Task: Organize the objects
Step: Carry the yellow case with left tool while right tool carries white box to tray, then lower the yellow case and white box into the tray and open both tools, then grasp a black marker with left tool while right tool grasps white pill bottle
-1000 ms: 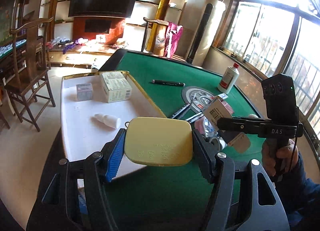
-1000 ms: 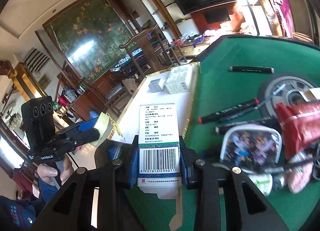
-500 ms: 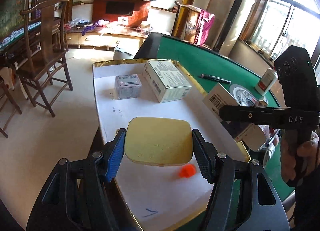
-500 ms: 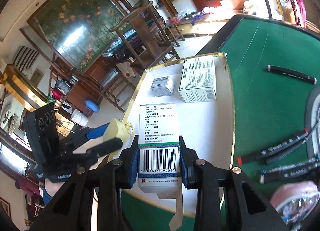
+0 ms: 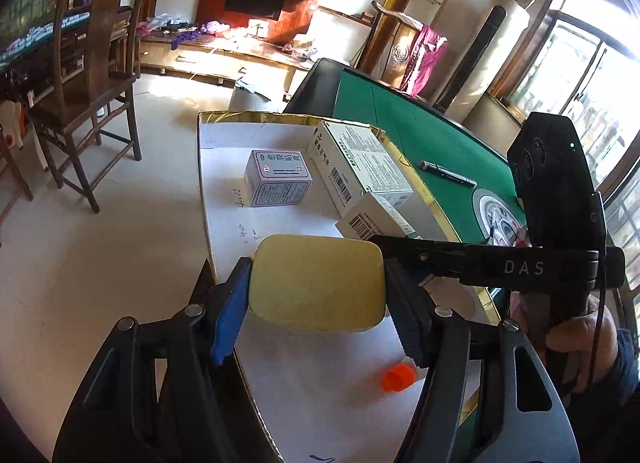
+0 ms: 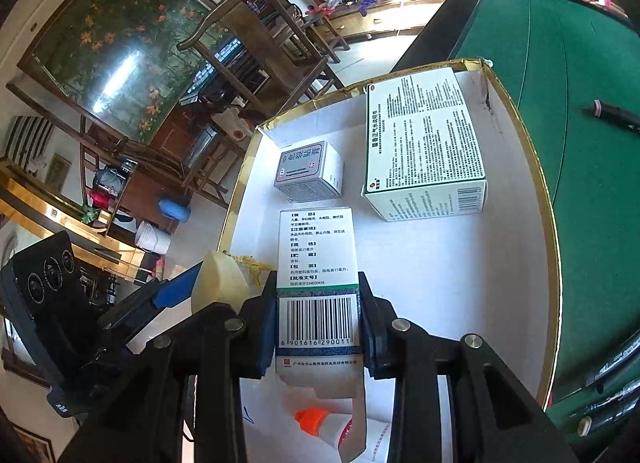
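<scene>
The left gripper [image 5: 316, 283] clamps a plain yellow case [image 5: 318, 281] over the white tray [image 5: 224, 151]. The right gripper [image 6: 320, 327], marked "DAS", pinches a medicine carton [image 6: 316, 275] with barcode 6901616290011, above the tray beside two boxes printed in Chinese [image 6: 310, 173] [image 6: 424, 147].

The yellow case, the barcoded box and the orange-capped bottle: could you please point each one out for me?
yellow case [image 5: 316, 283], left wrist view, middle of its flat face.
barcoded box [image 6: 318, 259], right wrist view, printed face above the barcode.
orange-capped bottle [image 6: 312, 421], right wrist view, on its orange cap.
</scene>
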Motion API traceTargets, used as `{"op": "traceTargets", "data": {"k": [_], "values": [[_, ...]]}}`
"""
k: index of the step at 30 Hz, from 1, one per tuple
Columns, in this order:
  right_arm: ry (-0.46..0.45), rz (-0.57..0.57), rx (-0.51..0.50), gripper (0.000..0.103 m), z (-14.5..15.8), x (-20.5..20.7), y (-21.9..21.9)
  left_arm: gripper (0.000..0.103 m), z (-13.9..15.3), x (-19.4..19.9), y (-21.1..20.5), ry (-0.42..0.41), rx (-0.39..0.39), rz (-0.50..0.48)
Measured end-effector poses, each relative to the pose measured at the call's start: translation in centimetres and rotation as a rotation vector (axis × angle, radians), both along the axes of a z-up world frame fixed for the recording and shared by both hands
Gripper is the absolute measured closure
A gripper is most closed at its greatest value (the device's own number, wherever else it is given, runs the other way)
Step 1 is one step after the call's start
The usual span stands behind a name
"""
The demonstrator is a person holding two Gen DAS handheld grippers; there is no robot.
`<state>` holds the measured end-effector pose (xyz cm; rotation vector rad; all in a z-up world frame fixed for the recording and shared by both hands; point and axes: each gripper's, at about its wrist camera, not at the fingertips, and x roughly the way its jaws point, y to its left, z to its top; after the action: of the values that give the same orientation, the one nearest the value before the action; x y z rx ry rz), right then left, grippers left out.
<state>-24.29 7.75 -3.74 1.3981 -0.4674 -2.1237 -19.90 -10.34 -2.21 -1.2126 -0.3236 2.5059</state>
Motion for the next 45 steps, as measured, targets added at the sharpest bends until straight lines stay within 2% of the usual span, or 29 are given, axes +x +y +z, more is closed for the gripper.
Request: {"op": "traceTargets", "data": {"k": [10,15,20,26,29,32,34,37,39,41,45], "values": [[0.010,0.000,0.020,0.068,-1.1,-1.1,-0.9,0.038,-0.7,-1.6,-1.5,-0.040,0.082,0.037],[0.023,0.006,0.068,0.068,-0.9,-0.9,-1.2,0.038,-0.5,-1.7,-1.7,-0.047,0.107,0.040],[0.057,0.004,0.068,0.067,0.0,-0.3,-0.7,0.038,0.1,-1.5,-1.4,-0.053,0.131,0.043],[0.108,0.006,0.033,0.066,1.8,2.2,1.3,0.038,1.8,0.8,-0.4,-0.020,0.159,0.019],[0.131,0.021,0.003,0.064,2.8,3.7,2.7,0.038,2.8,2.3,0.9,0.007,0.152,-0.008],[0.147,0.011,-0.036,0.064,3.8,5.1,4.6,0.038,3.5,3.9,2.8,0.000,0.154,-0.048],[0.153,0.016,-0.104,0.064,4.6,6.8,6.5,0.038,4.1,5.7,4.5,0.019,0.159,-0.091],[0.221,0.043,-0.126,0.064,6.1,10.8,9.9,0.037,4.5,8.6,8.0,0.019,0.153,-0.174],[0.264,0.035,-0.113,0.063,6.7,13.8,12.7,0.037,3.9,10.6,10.9,-0.016,0.160,-0.236],[0.297,0.024,-0.119,0.057,6.7,16.7,16.0,0.037,3.1,12.5,13.9,-0.054,0.173,-0.294],[0.344,-0.034,-0.082,0.057,5.3,21.5,22.4,0.038,1.0,15.6,19.3,-0.163,0.185,-0.337]]}}
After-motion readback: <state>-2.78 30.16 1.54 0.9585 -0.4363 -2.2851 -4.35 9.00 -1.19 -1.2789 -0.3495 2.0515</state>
